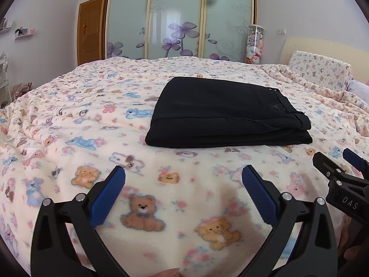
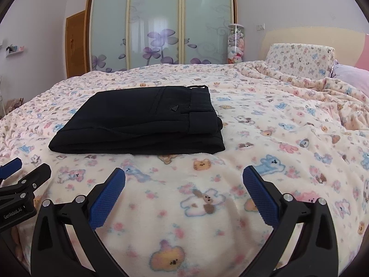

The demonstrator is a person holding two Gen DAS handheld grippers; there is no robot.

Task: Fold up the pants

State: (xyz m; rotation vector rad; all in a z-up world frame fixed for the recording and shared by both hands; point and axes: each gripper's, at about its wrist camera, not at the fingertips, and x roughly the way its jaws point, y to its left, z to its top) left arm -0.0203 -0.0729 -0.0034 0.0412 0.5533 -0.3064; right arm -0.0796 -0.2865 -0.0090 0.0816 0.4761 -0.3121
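We hold our left gripper (image 1: pixel 183 177) and right gripper (image 2: pixel 183 177) spread wide, empty, near the folded black pants (image 1: pixel 221 113) on the blanket (image 1: pixel 69 124).

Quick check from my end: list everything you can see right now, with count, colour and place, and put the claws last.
pants: one, black, folded into a flat stack, lying mid-bed on the blanket
blanket: one, cream with a bear and animal print, covering the bed
pillow: one, same print, at the headboard end, right
wardrobe doors: three frosted panels with purple flowers, far wall
clear cylinder of plush toys: one, mixed pastel colours, right of the wardrobe
wooden door: one, brown, left of the wardrobe
left claw: black with blue pads, open, above the blanket, short of the pants
right claw: black with blue pads, open, likewise empty
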